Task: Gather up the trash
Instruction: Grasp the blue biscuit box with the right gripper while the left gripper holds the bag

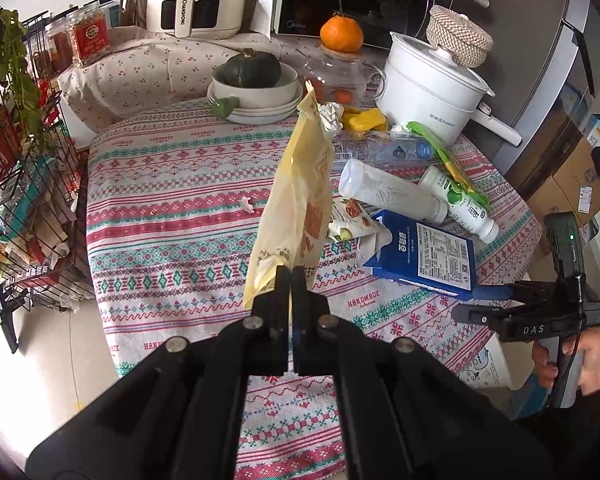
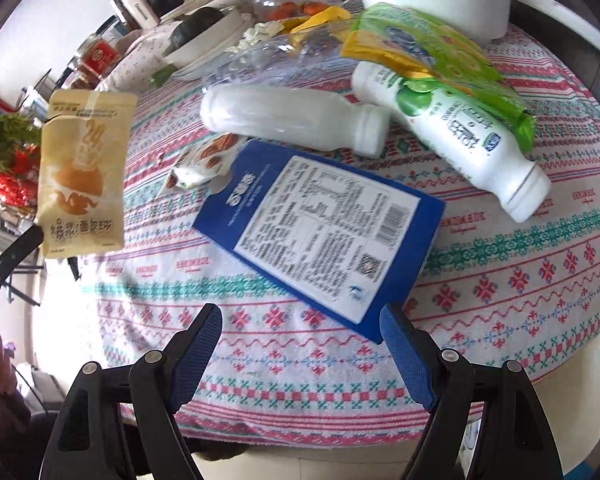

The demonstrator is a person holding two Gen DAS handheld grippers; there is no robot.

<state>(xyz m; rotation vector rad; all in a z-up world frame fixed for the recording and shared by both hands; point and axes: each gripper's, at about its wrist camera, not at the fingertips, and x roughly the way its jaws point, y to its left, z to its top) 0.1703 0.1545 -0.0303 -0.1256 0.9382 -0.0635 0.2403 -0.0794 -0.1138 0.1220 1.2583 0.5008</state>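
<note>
Above the patterned desk [image 1: 172,184], a blue carton [image 2: 320,232] lies flat before the wide-open right tool [image 2: 302,344], while the left tool [image 1: 291,280] pinches a yellow bread wrapper [image 1: 296,200] aloft by its bottom edge.

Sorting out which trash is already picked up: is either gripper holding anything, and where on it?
The left gripper pinches the yellow plastic bread wrapper at its bottom edge; the right gripper holds nothing.
</note>
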